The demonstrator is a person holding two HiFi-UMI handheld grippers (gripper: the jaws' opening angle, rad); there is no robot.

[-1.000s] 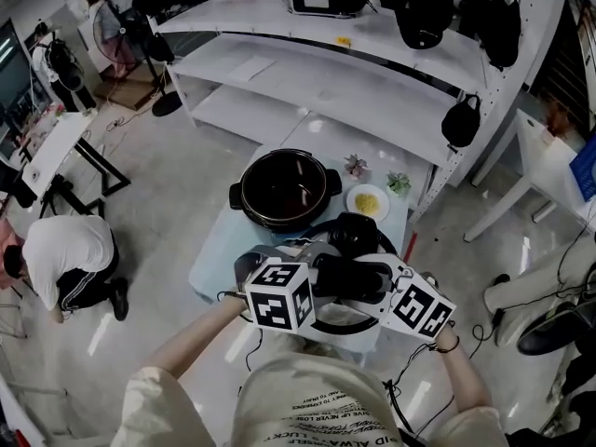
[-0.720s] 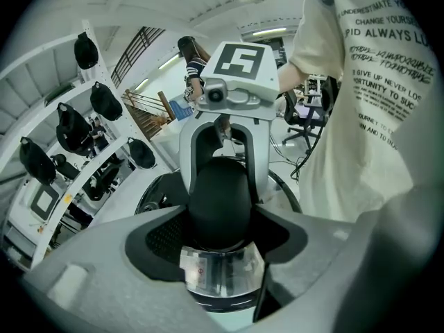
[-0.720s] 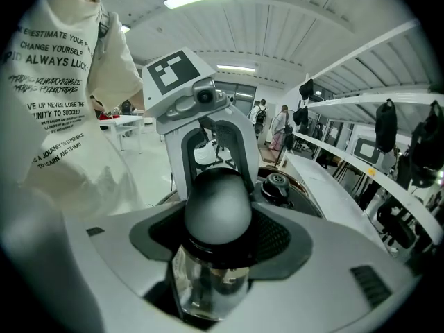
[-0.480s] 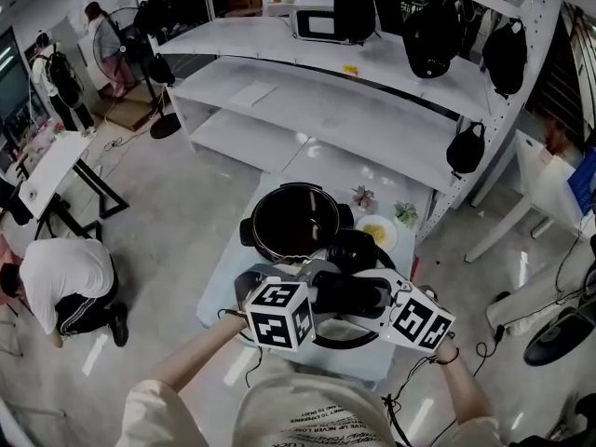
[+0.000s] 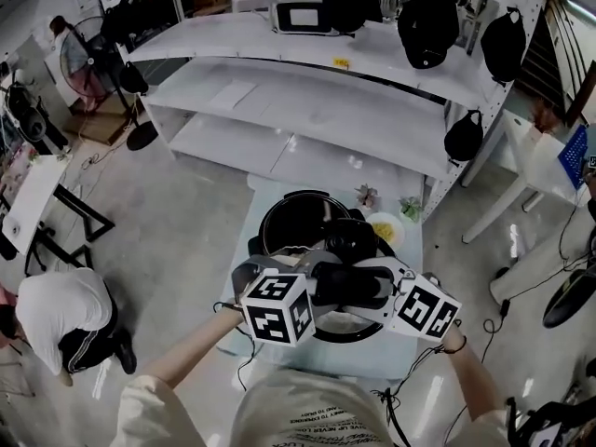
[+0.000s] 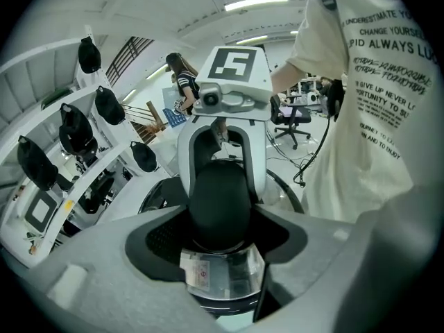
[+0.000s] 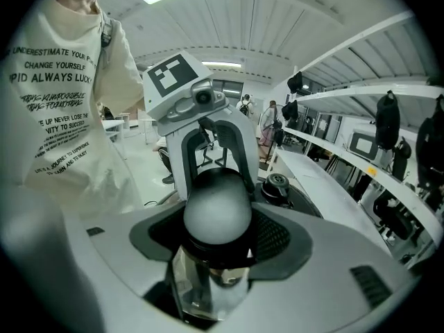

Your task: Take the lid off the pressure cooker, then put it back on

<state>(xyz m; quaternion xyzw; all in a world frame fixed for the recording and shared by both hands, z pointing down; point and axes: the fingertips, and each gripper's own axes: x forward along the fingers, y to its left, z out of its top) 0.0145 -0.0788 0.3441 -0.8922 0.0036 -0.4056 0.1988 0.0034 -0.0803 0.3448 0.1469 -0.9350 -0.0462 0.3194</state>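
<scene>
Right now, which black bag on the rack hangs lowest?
The lone black bag at the middle shelf's right end; the others hang by the top shelf.

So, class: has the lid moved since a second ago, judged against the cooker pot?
Yes. The lid has moved away from the person, towards the pot: its knob now overlaps the open mouth; earlier it sat outside the rim.

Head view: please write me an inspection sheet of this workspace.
Surface: small pale table.
Job's things: open pot on the table; lid held off it, at the pot's near side.
Clutter: plate of yellow food; small plants.
Grippers: left gripper and right gripper each shut on the lid's black handle.
Cables: cord on the floor at right.
Surroundings: shelves with black bags, microwave; crouching person.
</scene>
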